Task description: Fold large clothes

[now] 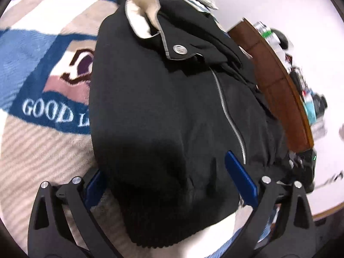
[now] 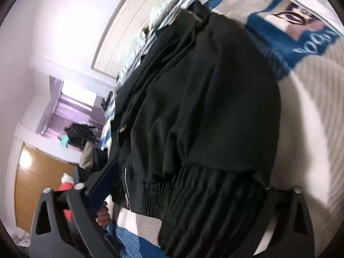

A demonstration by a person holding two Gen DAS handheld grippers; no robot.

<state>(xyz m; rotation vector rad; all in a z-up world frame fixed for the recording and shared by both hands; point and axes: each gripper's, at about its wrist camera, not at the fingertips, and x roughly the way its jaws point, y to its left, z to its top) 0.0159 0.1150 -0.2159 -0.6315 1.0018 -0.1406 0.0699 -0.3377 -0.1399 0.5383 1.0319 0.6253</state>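
Note:
A black zip jacket point(image 1: 163, 107) with a cream-lined collar and a silver snap lies folded on a patterned blanket point(image 1: 43, 99). My left gripper point(image 1: 169, 182) is open, its blue pads point(image 1: 240, 180) wide apart on either side of the jacket's ribbed hem. In the right wrist view the same jacket point(image 2: 204, 107) fills the middle. My right gripper point(image 2: 189, 191) is open around the ribbed hem; the left pad point(image 2: 103, 185) shows, the right finger is hidden behind the cloth.
The blanket point(image 2: 301, 43) is blue, white and beige with the words "GOOD L". A brown wooden headboard or shelf point(image 1: 275, 81) with small items runs along the jacket's right side. A wooden door point(image 2: 38, 178), a window and a white wall lie beyond.

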